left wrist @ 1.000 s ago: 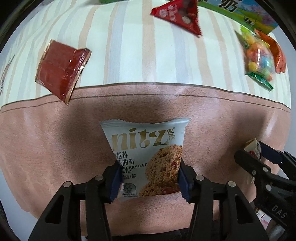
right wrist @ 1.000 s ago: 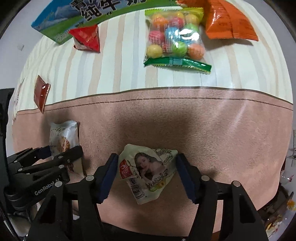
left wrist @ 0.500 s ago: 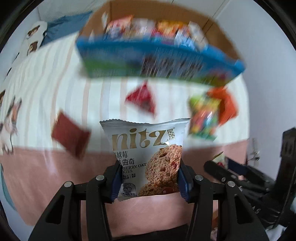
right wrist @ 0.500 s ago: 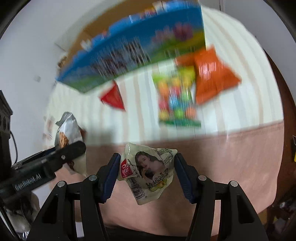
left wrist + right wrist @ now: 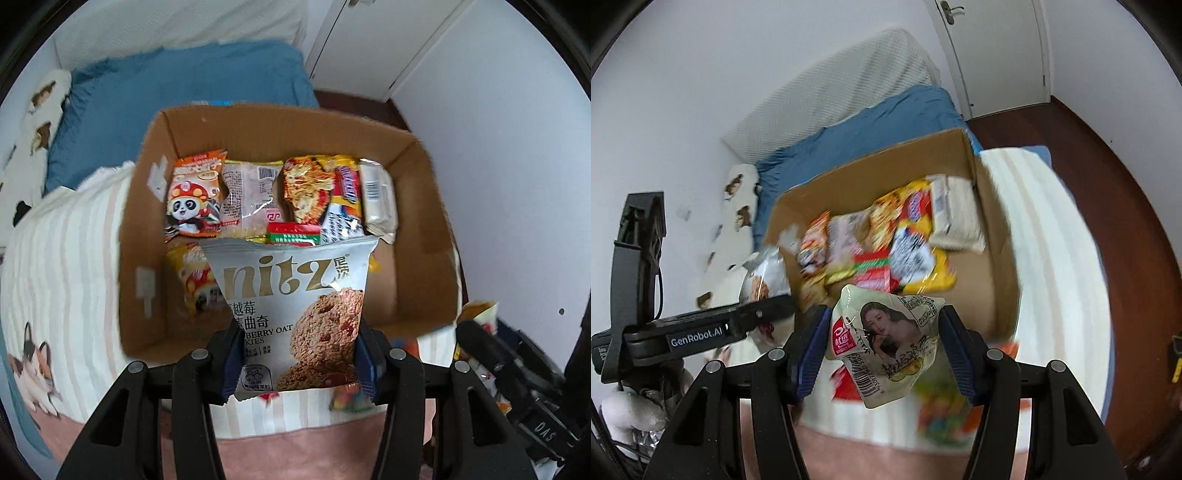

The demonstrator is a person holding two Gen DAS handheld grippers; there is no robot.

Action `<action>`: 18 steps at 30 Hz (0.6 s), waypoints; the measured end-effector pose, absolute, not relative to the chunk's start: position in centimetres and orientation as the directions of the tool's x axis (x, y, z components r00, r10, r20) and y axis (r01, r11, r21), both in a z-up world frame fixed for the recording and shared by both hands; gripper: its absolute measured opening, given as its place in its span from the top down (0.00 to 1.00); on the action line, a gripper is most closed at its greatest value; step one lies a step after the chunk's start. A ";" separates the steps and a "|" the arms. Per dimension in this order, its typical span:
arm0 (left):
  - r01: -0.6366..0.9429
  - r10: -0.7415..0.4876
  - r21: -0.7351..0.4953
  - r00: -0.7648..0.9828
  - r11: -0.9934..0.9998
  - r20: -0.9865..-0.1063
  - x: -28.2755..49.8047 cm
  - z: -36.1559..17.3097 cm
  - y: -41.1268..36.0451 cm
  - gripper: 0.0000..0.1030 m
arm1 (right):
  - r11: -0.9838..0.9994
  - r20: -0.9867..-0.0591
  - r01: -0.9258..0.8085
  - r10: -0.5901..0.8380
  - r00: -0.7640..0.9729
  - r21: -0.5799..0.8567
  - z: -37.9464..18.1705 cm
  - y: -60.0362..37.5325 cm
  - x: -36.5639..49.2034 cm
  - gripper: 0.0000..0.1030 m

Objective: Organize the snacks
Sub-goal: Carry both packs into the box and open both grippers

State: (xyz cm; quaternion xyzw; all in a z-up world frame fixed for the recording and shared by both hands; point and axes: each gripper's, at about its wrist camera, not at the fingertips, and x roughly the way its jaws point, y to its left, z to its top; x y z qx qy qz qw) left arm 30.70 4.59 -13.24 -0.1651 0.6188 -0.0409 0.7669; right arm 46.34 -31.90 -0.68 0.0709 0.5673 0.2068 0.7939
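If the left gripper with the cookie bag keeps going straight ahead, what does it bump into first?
Probably the snack packets in the cardboard box. The left gripper, shut on the cookie bag, points into the open box, toward the red-green packet. Depth is hard to judge.

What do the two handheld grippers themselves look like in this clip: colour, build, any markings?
Both are matte black plastic frames with triangular cut-outs and silver screw heads. The left gripper and right gripper each have blue pads lining their fingers. Seen from the right wrist, the left unit's side reads "GenRobot.AI" in white, with a black cable behind it. No hands or sleeves are visible.
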 end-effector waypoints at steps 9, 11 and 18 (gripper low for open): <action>-0.184 -0.293 -0.290 0.012 0.939 -0.956 34.2 -21.4 4.8 0.52 | 0.925 -0.936 -0.246 0.327 0.132 0.289 -7.1 -29.7 51.1 0.40; -0.190 -0.306 -0.298 -0.013 0.935 -0.952 34.2 -22.5 4.8 0.51 | 0.929 -0.947 -0.249 0.306 0.096 0.274 -8.4 -29.2 51.3 0.27; -0.211 -0.262 -0.260 0.020 0.942 -0.965 34.0 -23.0 6.1 0.06 | 0.944 -0.975 -0.270 0.214 0.059 0.191 -10.5 -28.2 51.3 0.03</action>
